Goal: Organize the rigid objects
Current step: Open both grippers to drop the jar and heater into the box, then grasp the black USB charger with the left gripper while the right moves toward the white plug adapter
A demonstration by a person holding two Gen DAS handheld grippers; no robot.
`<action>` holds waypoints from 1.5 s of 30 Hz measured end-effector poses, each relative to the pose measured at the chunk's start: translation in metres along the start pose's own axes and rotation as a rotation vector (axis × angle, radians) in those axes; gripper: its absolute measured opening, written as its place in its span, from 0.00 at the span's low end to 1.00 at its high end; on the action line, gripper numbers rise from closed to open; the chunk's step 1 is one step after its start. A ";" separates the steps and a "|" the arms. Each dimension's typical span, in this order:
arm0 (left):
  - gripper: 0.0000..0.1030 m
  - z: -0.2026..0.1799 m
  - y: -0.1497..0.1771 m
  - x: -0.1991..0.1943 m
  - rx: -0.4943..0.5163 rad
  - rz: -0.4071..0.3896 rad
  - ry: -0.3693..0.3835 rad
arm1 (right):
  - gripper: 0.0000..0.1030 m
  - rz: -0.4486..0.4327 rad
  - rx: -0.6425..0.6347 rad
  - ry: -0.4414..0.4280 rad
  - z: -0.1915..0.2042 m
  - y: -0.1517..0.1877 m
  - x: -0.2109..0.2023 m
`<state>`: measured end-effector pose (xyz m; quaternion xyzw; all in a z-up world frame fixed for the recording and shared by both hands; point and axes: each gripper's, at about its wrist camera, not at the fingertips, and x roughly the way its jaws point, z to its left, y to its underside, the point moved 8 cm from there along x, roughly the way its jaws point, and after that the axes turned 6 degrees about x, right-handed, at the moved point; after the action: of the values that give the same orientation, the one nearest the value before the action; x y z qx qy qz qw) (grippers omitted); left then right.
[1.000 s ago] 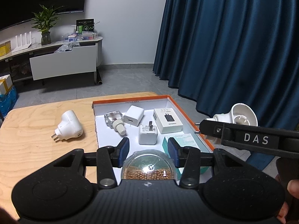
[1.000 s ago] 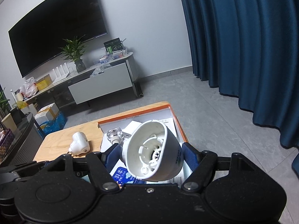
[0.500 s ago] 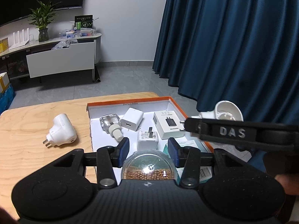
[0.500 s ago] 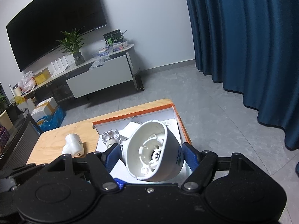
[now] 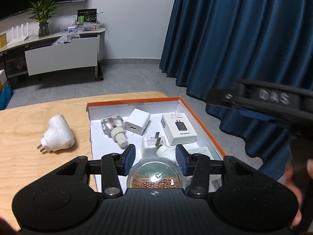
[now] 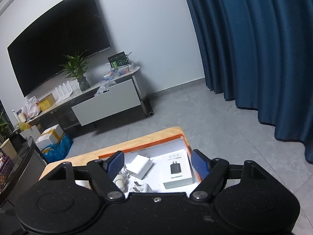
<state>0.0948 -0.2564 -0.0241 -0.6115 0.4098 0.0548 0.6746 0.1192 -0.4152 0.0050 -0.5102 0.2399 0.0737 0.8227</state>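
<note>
My left gripper (image 5: 154, 154) is shut on a clear dome of brown beads (image 5: 155, 177), held over the near end of the orange-rimmed box (image 5: 197, 115). In the box lie a glass bottle (image 5: 114, 126), a white charger (image 5: 138, 124), a white adapter carton (image 5: 179, 128), a plug (image 5: 152, 144) and the white cup-shaped part (image 5: 166, 150). My right gripper (image 6: 158, 163) is open and empty above the box; it also shows in the left wrist view (image 5: 260, 105). A white wall plug (image 5: 57, 136) lies on the table left of the box.
The wooden table (image 5: 29, 121) ends just past the box. Blue curtains (image 5: 244, 39) hang to the right. A TV cabinet (image 6: 105, 101) with a plant stands far across the grey floor.
My right gripper has opened and let go of the white cup-shaped part, which now lies in the box. The right gripper has lifted away. The left gripper still holds the dome.
</note>
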 end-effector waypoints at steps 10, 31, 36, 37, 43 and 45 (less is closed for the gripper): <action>0.45 -0.036 -0.003 -0.011 0.016 -0.008 0.138 | 0.87 -0.053 0.027 0.051 -0.019 -0.001 -0.032; 0.82 0.016 0.009 -0.042 -0.005 0.025 -0.069 | 0.89 -0.016 -0.040 -0.017 0.021 0.021 -0.050; 0.88 0.043 0.017 -0.052 -0.033 0.041 -0.138 | 0.89 0.016 -0.062 -0.039 0.040 0.033 -0.048; 0.89 0.048 0.019 -0.054 -0.036 0.042 -0.150 | 0.89 0.021 -0.070 -0.044 0.044 0.035 -0.047; 0.90 0.074 0.030 -0.064 -0.074 0.052 -0.197 | 0.89 0.054 -0.105 -0.071 0.066 0.048 -0.044; 0.91 0.081 0.032 -0.067 -0.084 0.051 -0.204 | 0.89 0.065 -0.113 -0.077 0.072 0.052 -0.042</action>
<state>0.0710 -0.1495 -0.0144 -0.6199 0.3516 0.1512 0.6850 0.0864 -0.3225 0.0089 -0.5445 0.2199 0.1335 0.7983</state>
